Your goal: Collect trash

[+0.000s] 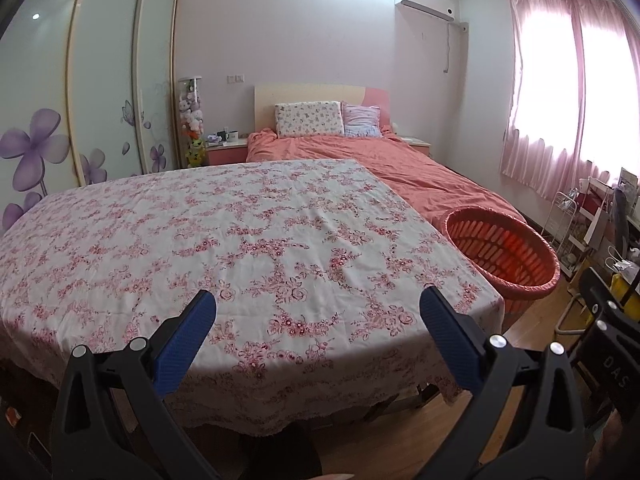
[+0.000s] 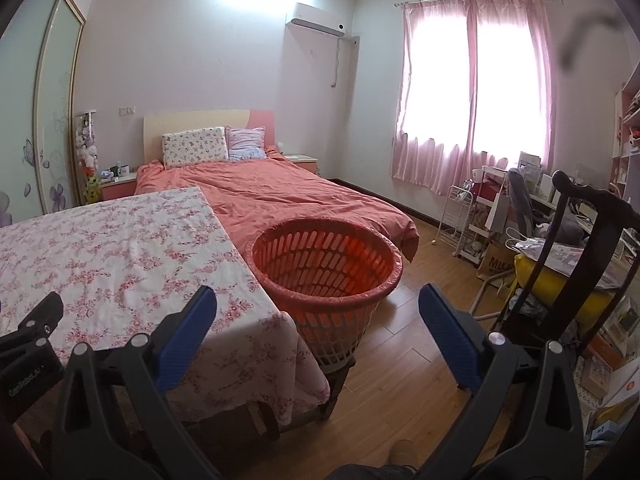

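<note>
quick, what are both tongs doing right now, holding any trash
Left tongs: open, holding nothing, over the floral tablecloth.
Right tongs: open, holding nothing, facing the orange basket.

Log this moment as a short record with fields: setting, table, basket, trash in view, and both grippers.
setting: bedroom with a bed behind the table
table: covered by a floral tablecloth; no items visible on it
basket: orange slatted basket, upright beside the table's right edge, raised on a dark stand; looks empty as far as the view shows
trash in view: none visible on the table
left gripper: open, holding nothing, above the table's near edge
right gripper: open, holding nothing, pointed toward the basket
</note>
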### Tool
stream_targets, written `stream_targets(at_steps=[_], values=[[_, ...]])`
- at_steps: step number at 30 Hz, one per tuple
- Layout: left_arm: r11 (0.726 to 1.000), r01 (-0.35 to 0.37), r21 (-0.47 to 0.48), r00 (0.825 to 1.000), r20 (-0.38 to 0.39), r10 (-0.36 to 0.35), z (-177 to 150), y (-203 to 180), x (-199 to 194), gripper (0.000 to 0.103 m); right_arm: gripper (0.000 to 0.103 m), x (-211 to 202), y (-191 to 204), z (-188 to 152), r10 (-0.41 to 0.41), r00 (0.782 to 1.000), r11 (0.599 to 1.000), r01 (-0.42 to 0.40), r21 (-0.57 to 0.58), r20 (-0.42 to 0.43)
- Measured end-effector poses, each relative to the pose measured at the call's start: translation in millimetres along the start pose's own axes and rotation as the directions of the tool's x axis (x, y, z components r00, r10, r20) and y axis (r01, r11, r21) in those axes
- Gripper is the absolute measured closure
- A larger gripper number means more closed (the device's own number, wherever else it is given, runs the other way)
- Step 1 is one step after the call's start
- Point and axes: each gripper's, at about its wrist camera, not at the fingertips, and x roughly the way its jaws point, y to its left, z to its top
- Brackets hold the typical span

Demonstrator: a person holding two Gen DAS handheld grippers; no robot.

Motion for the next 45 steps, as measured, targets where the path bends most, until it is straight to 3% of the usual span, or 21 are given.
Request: stream_targets(at_steps=[16,45], values=[[1.000,-0.002,-0.007,0.999,-0.047,0.002,-6.2,-1.7,4.4,0.003,0.004,14.6,2.7,-10.2,-0.011,0.997,1.000,0.010,-0.009,-0.071],[0.999,-0.035,-0.030,0.999,-0.036,0.034,-4.3,3.8,-1.1,0.003,0.004,17.6,5.1,-14.0,-0.001,0.997,1.000,-0.001,-0.014,-0.078]])
